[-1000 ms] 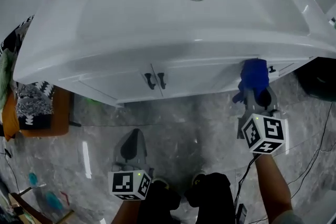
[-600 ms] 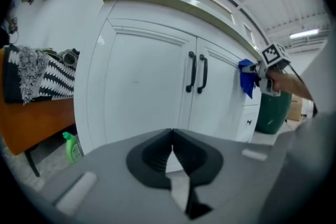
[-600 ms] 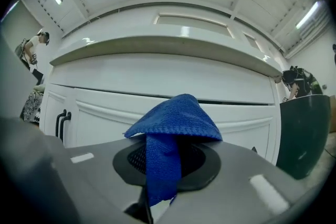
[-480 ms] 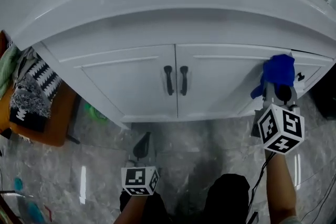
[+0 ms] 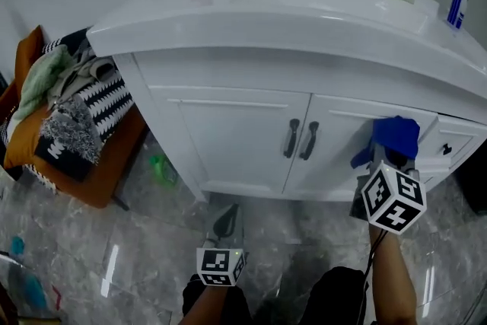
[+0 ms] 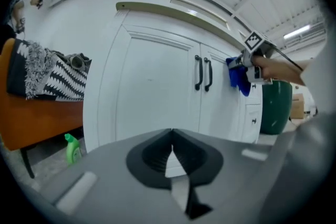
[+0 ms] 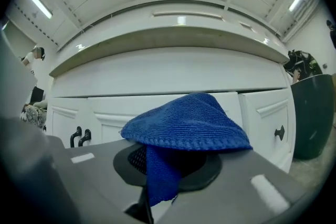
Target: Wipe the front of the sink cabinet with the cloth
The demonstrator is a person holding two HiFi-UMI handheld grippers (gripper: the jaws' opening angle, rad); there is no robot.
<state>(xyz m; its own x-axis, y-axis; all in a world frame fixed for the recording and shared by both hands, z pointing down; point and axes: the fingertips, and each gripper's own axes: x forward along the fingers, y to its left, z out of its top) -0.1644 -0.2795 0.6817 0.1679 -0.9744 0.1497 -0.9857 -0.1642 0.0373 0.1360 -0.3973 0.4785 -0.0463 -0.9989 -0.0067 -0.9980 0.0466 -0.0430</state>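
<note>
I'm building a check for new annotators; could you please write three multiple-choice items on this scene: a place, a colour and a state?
1. Where is the cloth?
A. in the basin
B. at the right cabinet door
C. on the floor

2. What colour is the cloth?
A. green
B. white
C. blue

3. The left gripper has its jaws:
A. shut on the cloth
B. wide apart
C. together, nothing between

Answers: 1 B, the head view shows it by that door's top; 2 C, every view shows it blue; 3 C, its own view shows the tips meeting.
</note>
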